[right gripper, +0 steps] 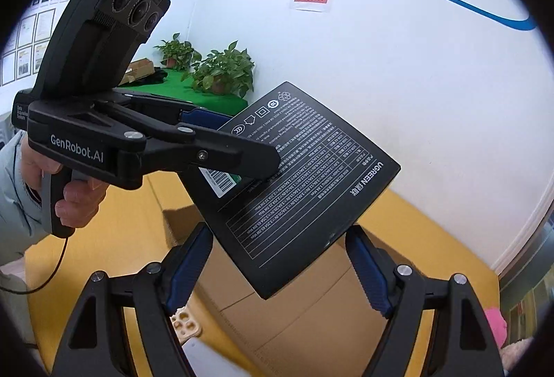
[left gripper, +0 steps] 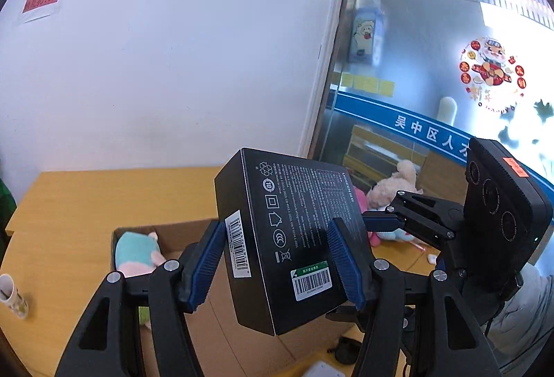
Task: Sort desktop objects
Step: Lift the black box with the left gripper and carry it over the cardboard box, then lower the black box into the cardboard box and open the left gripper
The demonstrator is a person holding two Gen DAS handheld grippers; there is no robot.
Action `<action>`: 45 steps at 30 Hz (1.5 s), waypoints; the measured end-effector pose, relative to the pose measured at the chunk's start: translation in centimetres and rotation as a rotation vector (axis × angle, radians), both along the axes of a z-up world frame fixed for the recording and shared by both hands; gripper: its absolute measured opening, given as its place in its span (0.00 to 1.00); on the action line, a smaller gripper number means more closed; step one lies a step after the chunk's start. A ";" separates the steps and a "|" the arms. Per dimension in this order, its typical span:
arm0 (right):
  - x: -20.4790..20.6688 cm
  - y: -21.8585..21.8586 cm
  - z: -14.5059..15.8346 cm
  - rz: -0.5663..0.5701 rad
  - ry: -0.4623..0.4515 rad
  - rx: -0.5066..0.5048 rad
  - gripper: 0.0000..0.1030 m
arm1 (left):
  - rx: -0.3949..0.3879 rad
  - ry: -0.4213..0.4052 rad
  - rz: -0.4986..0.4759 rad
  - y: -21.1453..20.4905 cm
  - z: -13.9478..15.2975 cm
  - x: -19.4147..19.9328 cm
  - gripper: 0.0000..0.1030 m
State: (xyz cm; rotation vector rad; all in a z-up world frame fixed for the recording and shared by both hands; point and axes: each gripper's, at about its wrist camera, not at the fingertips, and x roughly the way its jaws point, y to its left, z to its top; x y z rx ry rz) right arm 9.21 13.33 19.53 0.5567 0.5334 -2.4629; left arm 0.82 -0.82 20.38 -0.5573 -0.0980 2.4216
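My left gripper [left gripper: 277,259] is shut on a black UGREEN box [left gripper: 287,238] and holds it tilted in the air above an open cardboard box [left gripper: 194,235]. The same black box [right gripper: 297,190] shows in the right wrist view, with the left gripper [right gripper: 242,151] clamped on its near corner. My right gripper [right gripper: 280,269] is open; its blue pads [right gripper: 188,269] stand on either side of the box's lower edge without touching it. In the left wrist view the right gripper [left gripper: 391,222] reaches in from the right, behind the box.
A teal and pink plush toy [left gripper: 135,254] lies in the cardboard box on the yellow wooden table [left gripper: 86,200]. More plush toys [left gripper: 391,190] sit at the back right. A paper cup [left gripper: 12,295] stands at the left. A beige paw-shaped item [right gripper: 185,325] lies below the right gripper.
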 end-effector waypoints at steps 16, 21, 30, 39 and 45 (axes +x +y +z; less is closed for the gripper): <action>-13.7 2.5 -1.1 -0.037 -0.079 -0.048 0.77 | 0.006 -0.087 0.026 1.6 -2.7 -14.5 0.56; -18.0 3.2 -4.4 -0.043 -0.171 -0.064 0.77 | 0.004 -0.184 0.045 1.7 -6.9 -18.4 0.56; -23.5 3.8 -11.5 -0.039 -0.369 -0.077 0.77 | -0.030 -0.401 0.069 1.9 -15.2 -22.8 0.56; -25.6 2.8 -16.5 -0.077 -0.520 -0.066 0.77 | -0.121 -0.559 0.144 2.5 -19.7 -24.5 0.56; -26.4 2.5 -19.0 -0.150 -0.595 -0.059 0.77 | -0.267 -0.581 0.176 4.6 -20.5 -24.9 0.54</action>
